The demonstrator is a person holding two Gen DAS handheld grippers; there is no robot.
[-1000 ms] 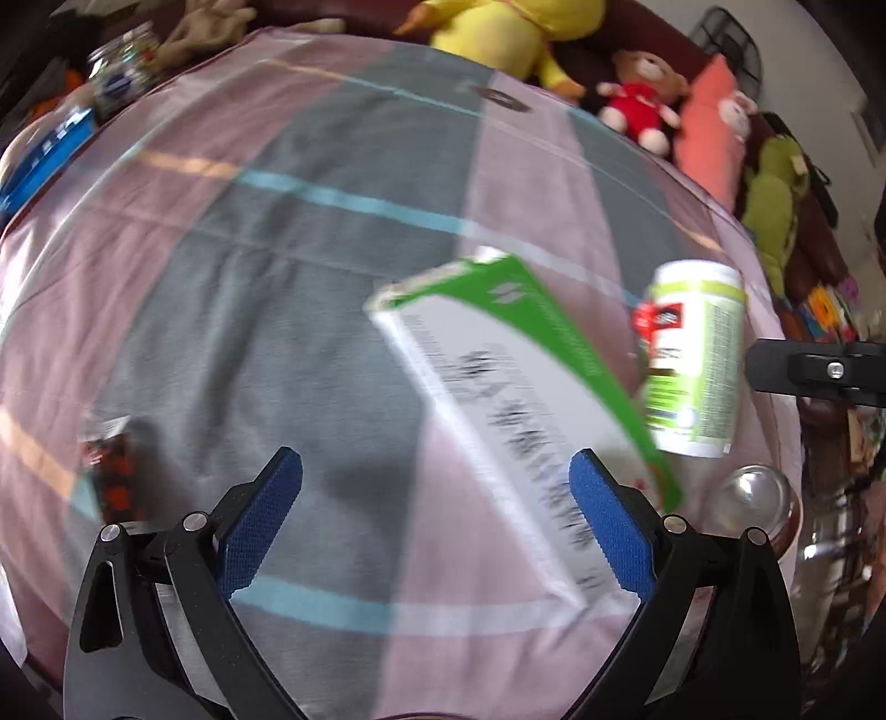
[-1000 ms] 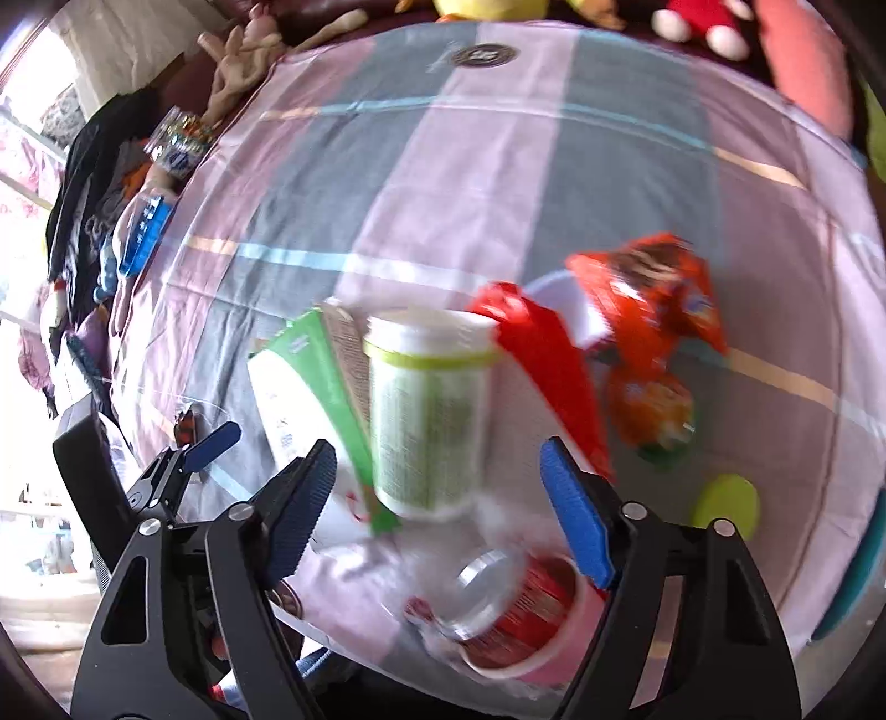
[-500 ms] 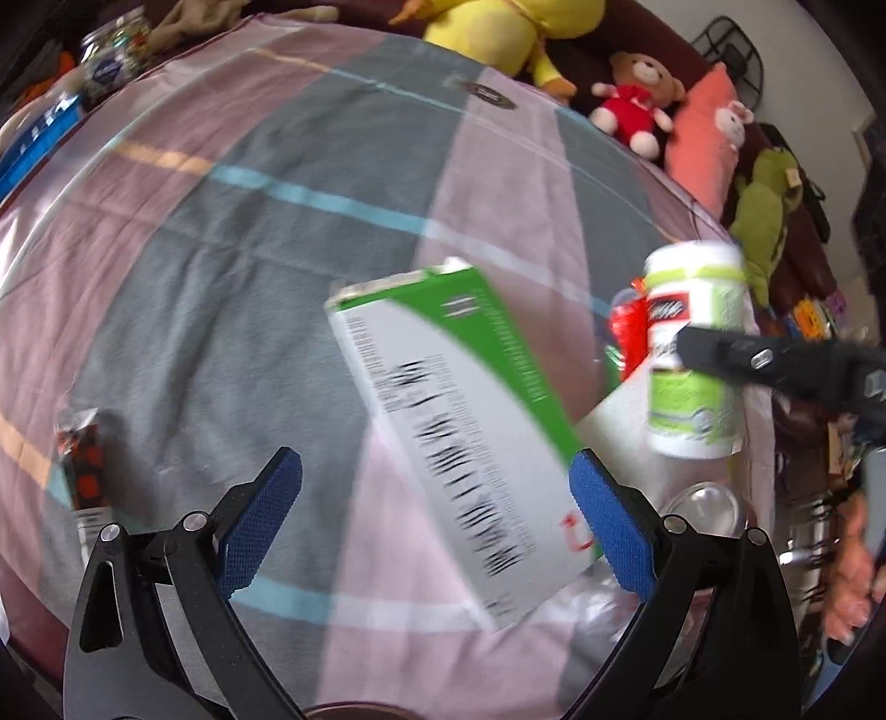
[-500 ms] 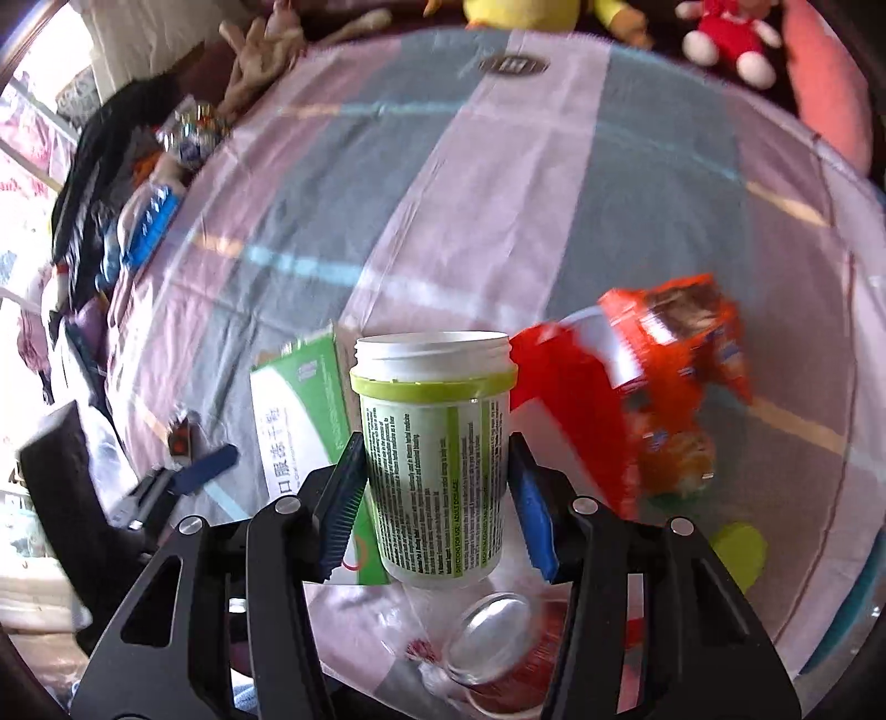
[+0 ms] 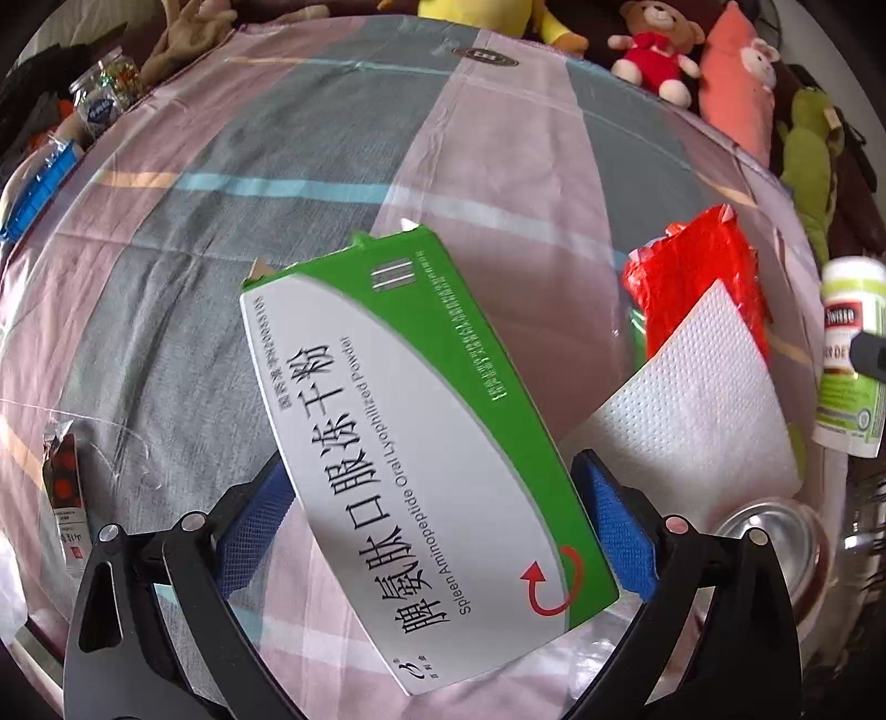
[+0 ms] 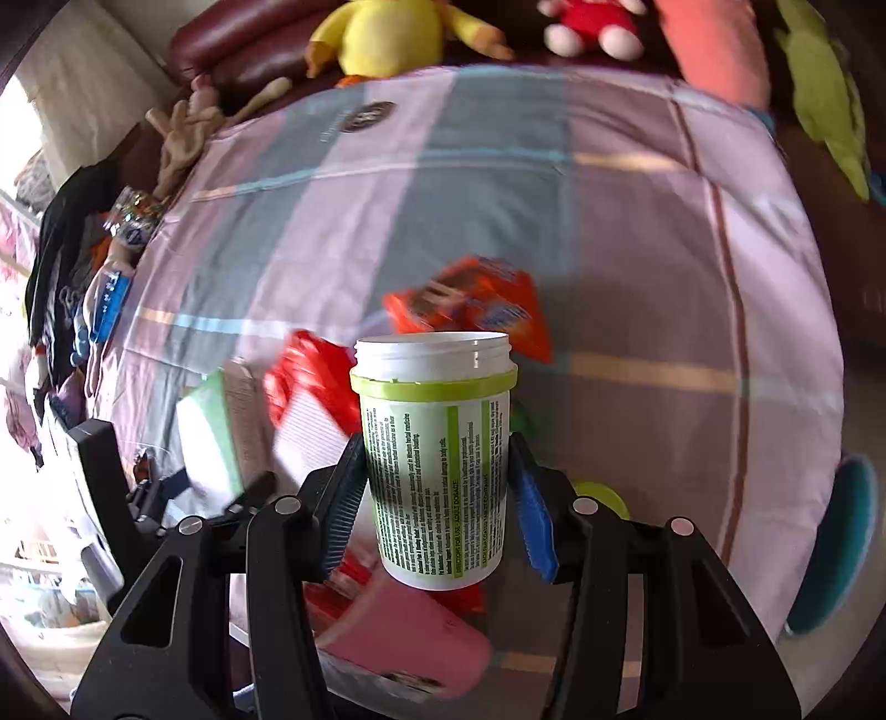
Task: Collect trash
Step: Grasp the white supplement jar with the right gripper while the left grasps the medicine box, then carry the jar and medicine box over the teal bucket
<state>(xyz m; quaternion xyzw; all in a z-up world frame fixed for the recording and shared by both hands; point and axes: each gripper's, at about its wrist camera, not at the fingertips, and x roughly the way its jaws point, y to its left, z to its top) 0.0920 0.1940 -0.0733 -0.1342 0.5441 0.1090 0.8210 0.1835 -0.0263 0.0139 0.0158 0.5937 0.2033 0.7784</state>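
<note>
A green and white medicine box [image 5: 398, 443] lies tilted on the striped bedspread [image 5: 277, 249]. My left gripper [image 5: 432, 465] is open and straddles its near end. The box hides part of the left pad and runs close to the right pad. My right gripper [image 6: 437, 443] is shut on a lidless white bottle with a green label [image 6: 437, 459] and holds it upright above the bed. That bottle [image 5: 850, 354] also shows at the right edge of the left wrist view.
A red wrapper [image 5: 692, 277], a white tissue [image 5: 692, 410] and a metal can top [image 5: 775, 531] lie right of the box. A small sachet [image 5: 63, 487] is at the left. An orange snack bag [image 6: 476, 304] and a pink cup [image 6: 404, 631] lie near the bottle. Plush toys [image 5: 653, 50] line the far edge.
My right gripper closed on the bottle and carried it off, away from the box. My left gripper moved over the box, which now sits between its fingers; its jaws kept the same width.
</note>
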